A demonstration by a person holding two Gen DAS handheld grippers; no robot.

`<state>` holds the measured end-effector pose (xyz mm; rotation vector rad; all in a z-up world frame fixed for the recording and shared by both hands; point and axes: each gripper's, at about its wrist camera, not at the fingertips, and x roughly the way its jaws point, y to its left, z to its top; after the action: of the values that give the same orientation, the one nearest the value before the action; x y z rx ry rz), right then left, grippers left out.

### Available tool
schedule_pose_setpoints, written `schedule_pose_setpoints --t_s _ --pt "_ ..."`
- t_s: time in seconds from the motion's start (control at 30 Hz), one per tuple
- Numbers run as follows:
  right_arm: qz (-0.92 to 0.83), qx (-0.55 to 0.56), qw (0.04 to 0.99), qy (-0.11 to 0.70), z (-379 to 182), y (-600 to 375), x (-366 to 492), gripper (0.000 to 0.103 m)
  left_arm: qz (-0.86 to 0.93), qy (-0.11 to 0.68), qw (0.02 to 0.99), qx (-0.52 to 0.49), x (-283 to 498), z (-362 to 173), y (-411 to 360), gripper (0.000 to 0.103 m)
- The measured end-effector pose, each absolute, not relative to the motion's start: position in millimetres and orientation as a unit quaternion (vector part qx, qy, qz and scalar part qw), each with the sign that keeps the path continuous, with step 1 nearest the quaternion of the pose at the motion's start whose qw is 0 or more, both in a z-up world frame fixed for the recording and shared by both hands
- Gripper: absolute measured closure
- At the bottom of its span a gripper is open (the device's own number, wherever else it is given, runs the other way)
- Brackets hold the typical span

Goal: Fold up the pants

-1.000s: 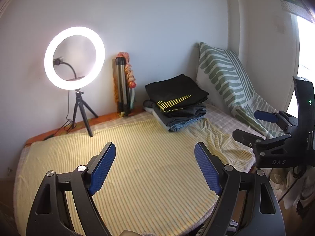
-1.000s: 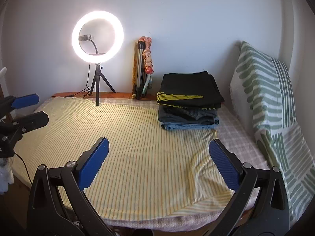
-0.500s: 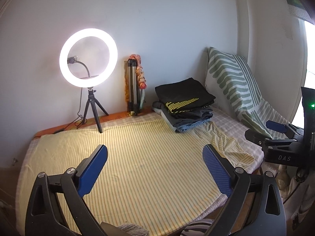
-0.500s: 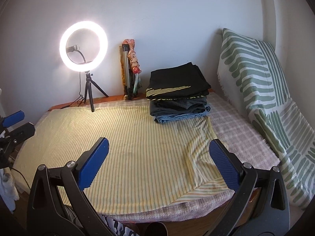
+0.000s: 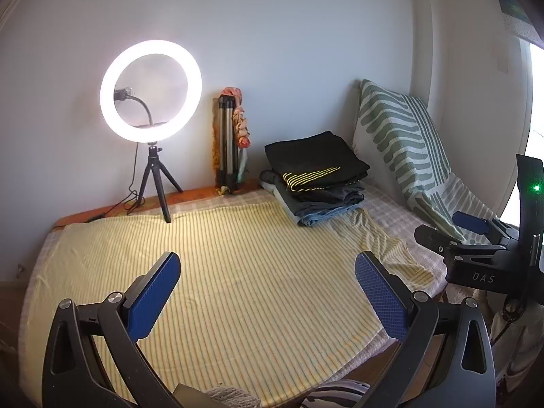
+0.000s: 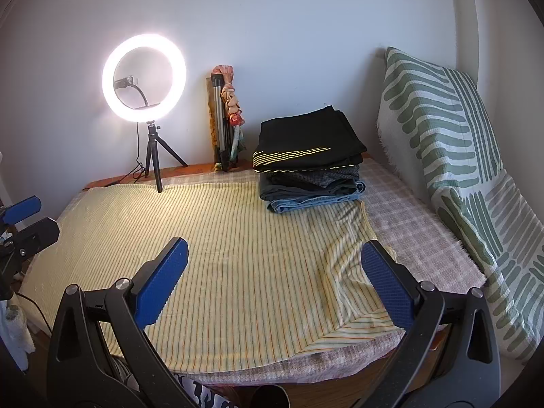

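**Spotter:** Left wrist view first. Which step are you on?

**Operator:** Between garments, I'd judge. My left gripper point(image 5: 267, 261) is opening, with nothing between its pads. The folded pants point(image 5: 316, 176) sit stacked at one o'clock, on the far corner of the striped sheet point(image 5: 238, 238). I see no loose pair on it.

**Spotter:** Room to move?

**Operator:** Plenty mid-sheet. The ring light point(image 5: 150, 91) stands at eleven o'clock by the far edge. My right gripper point(image 5: 448, 227) hangs at three o'clock, off the bed's side.

**Spotter:** Right wrist view?

**Operator:** That gripper is released and empty. The stack is at one o'clock, the pillow point(image 6: 442, 129) at two against the wall. The sheet rumples at four o'clock near the bed's edge. Next I'd need a fresh pair laid flat mid-sheet, clear of stack and light.
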<state>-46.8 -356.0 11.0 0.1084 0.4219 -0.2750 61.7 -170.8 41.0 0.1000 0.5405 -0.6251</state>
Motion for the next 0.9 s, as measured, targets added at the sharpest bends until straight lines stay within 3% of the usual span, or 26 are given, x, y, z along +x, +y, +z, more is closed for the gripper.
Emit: schedule_pose_setpoints --t_s 0.9 --pt "-0.136 0.058 0.967 0.209 9.6 -357.1 -44.8 0.0 -0.302 0.256 0.918 0.042 56.7 44.8 -170.5 0.001"
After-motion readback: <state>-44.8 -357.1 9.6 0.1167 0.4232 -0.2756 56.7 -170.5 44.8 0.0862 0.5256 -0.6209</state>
